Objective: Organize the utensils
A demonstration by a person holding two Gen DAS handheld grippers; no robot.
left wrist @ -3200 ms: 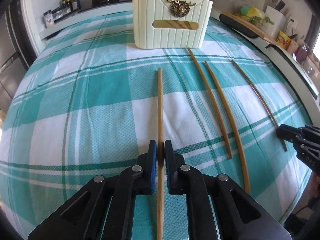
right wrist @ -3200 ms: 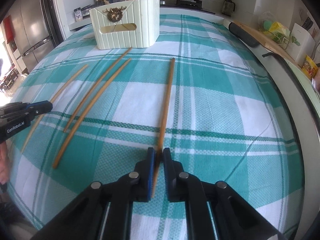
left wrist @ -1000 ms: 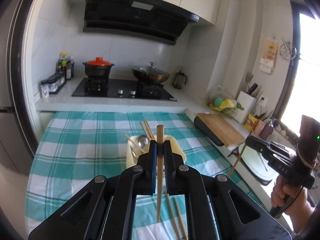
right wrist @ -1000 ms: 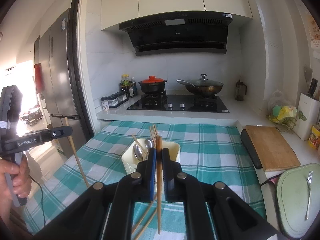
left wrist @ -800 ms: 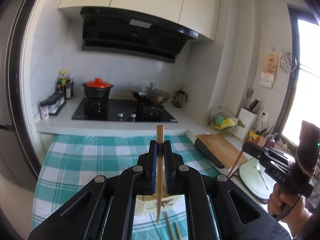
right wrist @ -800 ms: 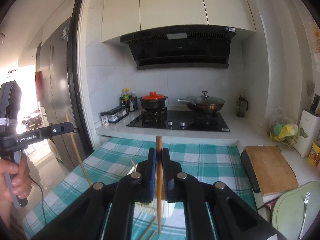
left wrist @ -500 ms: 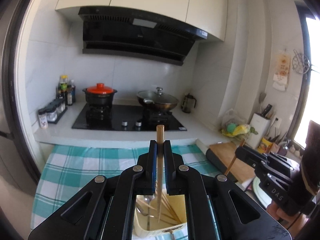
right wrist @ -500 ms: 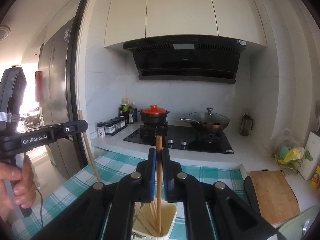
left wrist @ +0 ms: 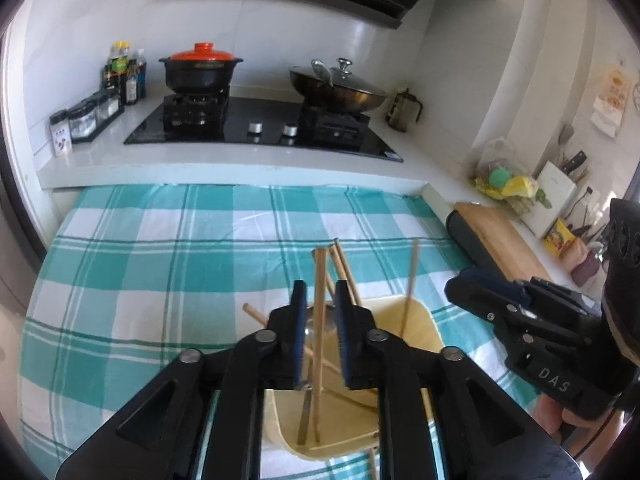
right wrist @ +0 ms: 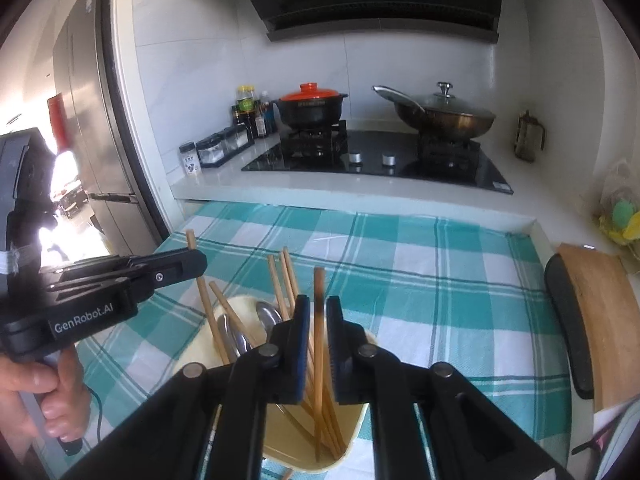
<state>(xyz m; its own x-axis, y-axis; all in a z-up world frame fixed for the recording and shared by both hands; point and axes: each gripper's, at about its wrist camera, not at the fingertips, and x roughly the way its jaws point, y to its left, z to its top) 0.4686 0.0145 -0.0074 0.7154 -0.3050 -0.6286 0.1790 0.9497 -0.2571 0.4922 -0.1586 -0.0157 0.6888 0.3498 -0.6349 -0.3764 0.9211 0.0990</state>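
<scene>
Checked teal cloth (left wrist: 160,280) covers the worktop. Nearest, the left hand-held gripper (left wrist: 320,332) has just been opening; its chopstick (left wrist: 319,320) stands loose between the jaws, its tip down in the cream holder (left wrist: 424,324). The right hand-held gripper (right wrist: 318,344) has just been opening too, so its chopstick (right wrist: 319,360) can drop into the same holder. Far back sits a stove (left wrist: 256,120) with pots.

Your left gripper (left wrist: 320,332) and right gripper (right wrist: 318,344) both tip downward side by side. Their jaws have just been opening, each with a chopstick standing loose between them.
</scene>
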